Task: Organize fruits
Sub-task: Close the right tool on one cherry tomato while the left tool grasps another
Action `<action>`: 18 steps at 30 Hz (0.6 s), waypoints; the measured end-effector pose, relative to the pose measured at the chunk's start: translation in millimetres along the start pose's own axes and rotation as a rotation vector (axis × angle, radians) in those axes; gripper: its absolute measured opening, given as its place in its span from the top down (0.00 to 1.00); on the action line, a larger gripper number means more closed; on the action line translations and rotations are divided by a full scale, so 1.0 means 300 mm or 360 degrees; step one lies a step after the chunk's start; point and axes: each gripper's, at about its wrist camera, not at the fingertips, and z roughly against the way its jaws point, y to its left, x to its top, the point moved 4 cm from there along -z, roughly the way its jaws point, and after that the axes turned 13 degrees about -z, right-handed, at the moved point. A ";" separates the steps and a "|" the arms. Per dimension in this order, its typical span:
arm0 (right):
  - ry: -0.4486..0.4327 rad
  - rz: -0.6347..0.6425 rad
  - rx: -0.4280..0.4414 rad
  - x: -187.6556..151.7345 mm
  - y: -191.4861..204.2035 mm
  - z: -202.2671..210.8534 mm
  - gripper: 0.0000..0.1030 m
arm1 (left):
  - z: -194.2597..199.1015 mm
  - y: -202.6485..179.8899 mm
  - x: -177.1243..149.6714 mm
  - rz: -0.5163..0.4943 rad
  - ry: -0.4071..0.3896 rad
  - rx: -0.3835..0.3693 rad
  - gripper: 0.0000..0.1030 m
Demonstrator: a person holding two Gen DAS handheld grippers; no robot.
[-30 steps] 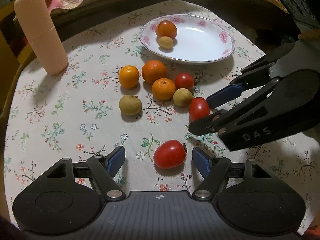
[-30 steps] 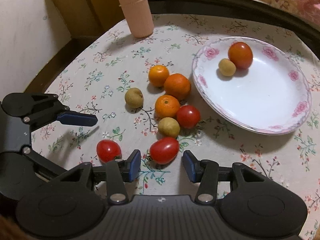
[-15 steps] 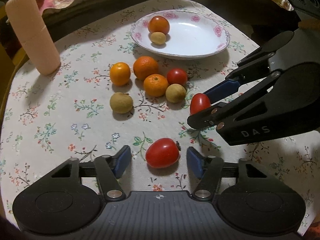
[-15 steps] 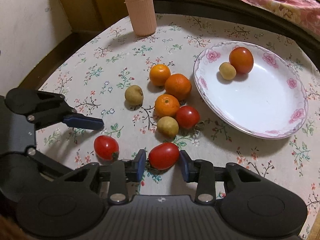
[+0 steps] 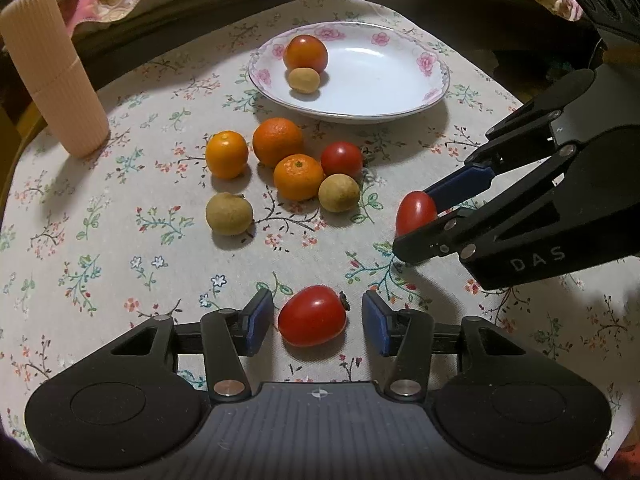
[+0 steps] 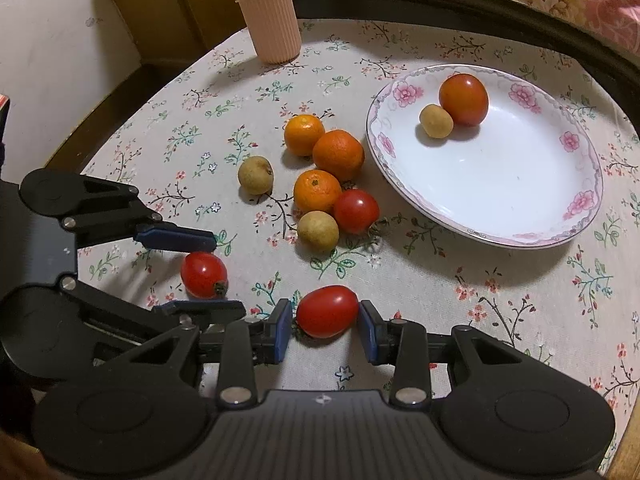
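Observation:
A white flowered plate (image 5: pixel 432 92) (image 6: pixel 520 216) holds a tomato (image 5: pixel 306 53) and a longan (image 5: pixel 304 79). In front of it lie three oranges (image 5: pixel 298 176), a tomato (image 5: pixel 341 159) and two longans (image 5: pixel 339 198) on the floral cloth. My left gripper (image 5: pixel 318 320) (image 6: pixel 192 274) is open around a red tomato (image 5: pixel 312 316) (image 6: pixel 204 274), with a small gap at the right pad. My right gripper (image 6: pixel 324 330) (image 5: pixel 420 224) has both pads against a plum tomato (image 6: pixel 327 311) (image 5: pixel 416 214) that still rests on the cloth.
A ribbed pink tumbler (image 5: pixel 52 72) (image 6: pixel 266 12) stands upright at the far left of the round table. The dark table rim (image 6: pixel 480 16) and pink fabric lie behind the plate. A wall and wooden panel are at the left in the right wrist view.
Both grippers moved forward over their tomatoes and narrowed. The right pads closed in until they touch the plum tomato; the left pads came closer to the red tomato.

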 end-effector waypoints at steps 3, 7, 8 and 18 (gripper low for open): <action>-0.0001 0.0001 -0.0002 -0.001 0.001 0.001 0.63 | 0.009 -0.004 -0.008 -0.0006 0.0009 -0.0005 0.46; 0.0000 0.0004 -0.0006 0.000 0.004 0.000 0.63 | 0.017 -0.008 -0.013 -0.0008 0.0008 -0.0018 0.52; 0.0001 0.0005 -0.0007 0.000 0.005 0.000 0.63 | 0.019 -0.008 -0.012 -0.0007 0.0009 -0.0025 0.53; -0.0003 0.0018 -0.0012 -0.008 -0.007 0.008 0.63 | 0.022 -0.021 -0.009 -0.0006 0.0019 -0.0056 0.52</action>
